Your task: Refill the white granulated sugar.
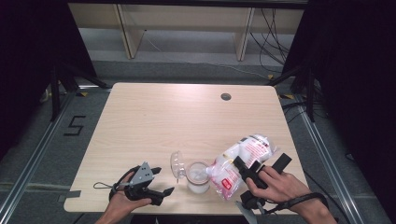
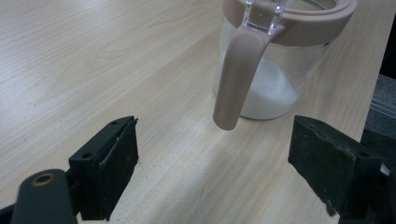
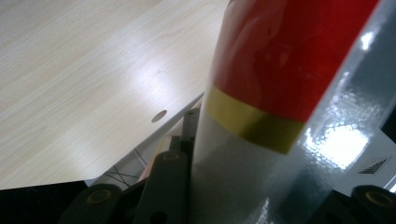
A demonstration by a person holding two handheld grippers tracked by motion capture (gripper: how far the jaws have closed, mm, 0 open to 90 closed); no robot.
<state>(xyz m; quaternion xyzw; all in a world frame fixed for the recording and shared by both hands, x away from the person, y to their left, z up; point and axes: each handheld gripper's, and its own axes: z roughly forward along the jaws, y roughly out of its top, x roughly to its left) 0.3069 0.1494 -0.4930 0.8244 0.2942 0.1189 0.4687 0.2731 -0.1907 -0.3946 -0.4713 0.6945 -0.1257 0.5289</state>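
At the near edge of the tabletop [image 1: 140, 121], the left gripper [image 1: 159, 183] rests low with its jaws spread wide and nothing between them. Seen along those jaws in the left gripper view, the one clear jar [image 2: 280, 60] stands just beyond them, apart from both pads, with a beige rim, a beige latch tab [image 2: 236, 79] hanging down its near side, and a layer of white grains in the bottom. From above, the jar [image 1: 198, 177] sits near the front edge, between the two hands, with its clear lid [image 1: 176, 164] swung open to the left.

Just to the right, the right gripper [image 1: 252, 171] is clamped on the one plastic bag [image 1: 240, 164] of white grains, printed red and white. The bag is tilted, its lower end at the jar's mouth and its upper end raised toward the right. In the right gripper view the bag's red, yellow and clear bands [image 3: 280, 93] sit squeezed between the jaws.

Farther back, one small dark round hole [image 1: 226, 96] sits in the tabletop near its far edge.
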